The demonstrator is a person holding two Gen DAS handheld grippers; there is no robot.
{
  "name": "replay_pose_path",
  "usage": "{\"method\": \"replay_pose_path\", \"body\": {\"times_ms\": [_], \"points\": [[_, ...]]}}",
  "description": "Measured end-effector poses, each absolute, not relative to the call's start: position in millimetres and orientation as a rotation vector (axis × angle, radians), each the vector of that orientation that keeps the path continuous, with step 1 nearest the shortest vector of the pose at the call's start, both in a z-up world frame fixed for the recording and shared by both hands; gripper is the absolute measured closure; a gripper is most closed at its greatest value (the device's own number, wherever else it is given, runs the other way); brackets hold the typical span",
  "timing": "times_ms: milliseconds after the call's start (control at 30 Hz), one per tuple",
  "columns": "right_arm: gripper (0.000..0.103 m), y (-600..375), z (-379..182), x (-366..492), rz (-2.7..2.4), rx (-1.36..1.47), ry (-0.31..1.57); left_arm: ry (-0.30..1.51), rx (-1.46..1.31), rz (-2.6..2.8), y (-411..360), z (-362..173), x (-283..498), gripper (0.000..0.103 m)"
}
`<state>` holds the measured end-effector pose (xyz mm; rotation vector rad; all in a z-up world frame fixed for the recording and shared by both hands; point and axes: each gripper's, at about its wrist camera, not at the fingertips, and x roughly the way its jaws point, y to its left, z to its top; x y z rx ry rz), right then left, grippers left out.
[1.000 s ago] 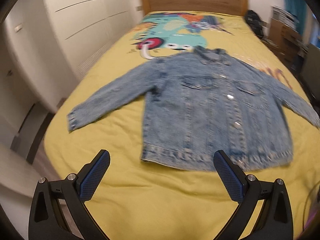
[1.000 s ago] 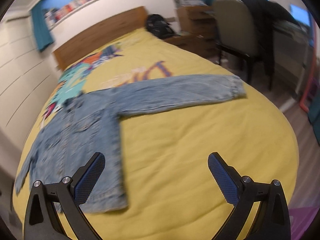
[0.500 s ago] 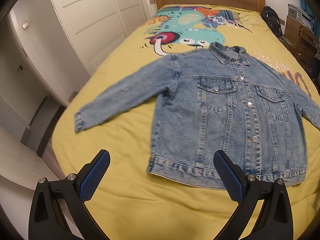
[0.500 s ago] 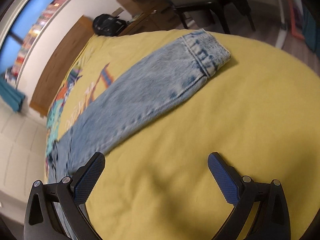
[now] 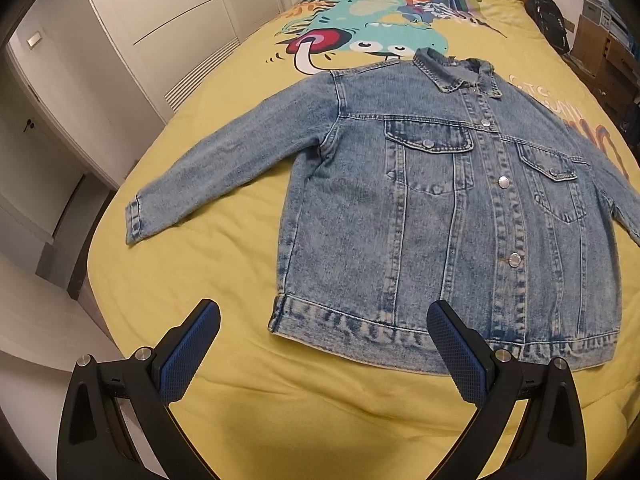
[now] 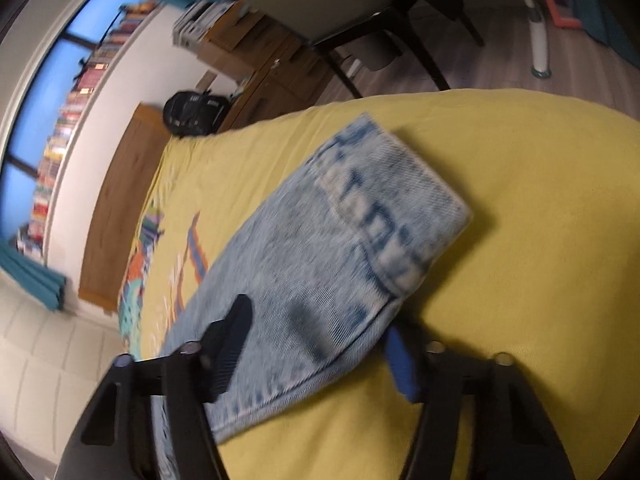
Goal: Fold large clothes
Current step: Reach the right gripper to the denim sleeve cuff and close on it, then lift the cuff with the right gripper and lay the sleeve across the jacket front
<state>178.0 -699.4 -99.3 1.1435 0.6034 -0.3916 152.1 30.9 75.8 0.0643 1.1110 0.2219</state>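
Note:
A blue denim jacket (image 5: 440, 208) lies face up and buttoned on the yellow bed cover (image 5: 192, 280), collar toward the headboard and both sleeves spread out. My left gripper (image 5: 320, 344) hovers open above the cover in front of the jacket's lower left hem corner, with nothing between its fingers. In the right wrist view the jacket's other sleeve (image 6: 304, 256) runs up to its cuff (image 6: 400, 208). My right gripper (image 6: 316, 344) is rolled to one side and its jaws are closing around that sleeve just behind the cuff. One finger is over the cloth and the other at its edge.
White wardrobe doors (image 5: 160, 20) stand close along the bed's left side, with floor below the bed edge. A black backpack (image 6: 196, 112) lies by the wooden headboard (image 6: 120, 208). A chair (image 6: 320, 0) and wooden drawers (image 6: 256, 64) stand beyond the bed's right side.
The right gripper dropped toward the sleeve end, rolled sideways, and its jaws narrowed around the cloth. The left gripper moved closer to the jacket's hem and stayed open.

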Motion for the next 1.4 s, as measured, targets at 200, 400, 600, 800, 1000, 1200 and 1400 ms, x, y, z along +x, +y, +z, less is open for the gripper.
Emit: {"method": "replay_pose_path", "body": {"times_ms": [200, 400, 600, 800, 1000, 1200, 1400], "points": [[0.072, -710.4, -107.4, 183.9, -0.390, 1.163, 0.616, 1.090, 0.072, 0.252, 25.9, 77.0, 161.1, 0.001], [0.090, -720.2, -101.5, 203.8, -0.362, 1.167, 0.651, 1.145, 0.090, 0.187, 10.9, 63.9, 163.2, 0.001], [0.097, -712.9, -85.8, 212.2, -0.337, 1.127, 0.645, 1.216, 0.069, 0.136, 3.2, 44.8, 167.3, 0.001], [0.098, -698.4, -63.4, 223.3, -0.309, 1.093, 0.626, 1.240, 0.022, 0.081, 9.0, 36.6, 169.6, 0.001], [0.098, -675.1, -30.8, 244.0, -0.256, 1.062, 0.603, 1.251, -0.042, 0.070, 28.8, 31.6, 170.8, 0.001], [0.098, -636.0, -2.3, 274.7, -0.168, 1.067, 0.595, 1.257, -0.115, 0.071, 58.0, 25.6, 166.4, 0.001], [0.098, -580.4, 18.7, 317.6, -0.052, 1.075, 0.626, 1.215, -0.173, 0.115, 93.1, 27.8, 158.3, 0.001]]}}
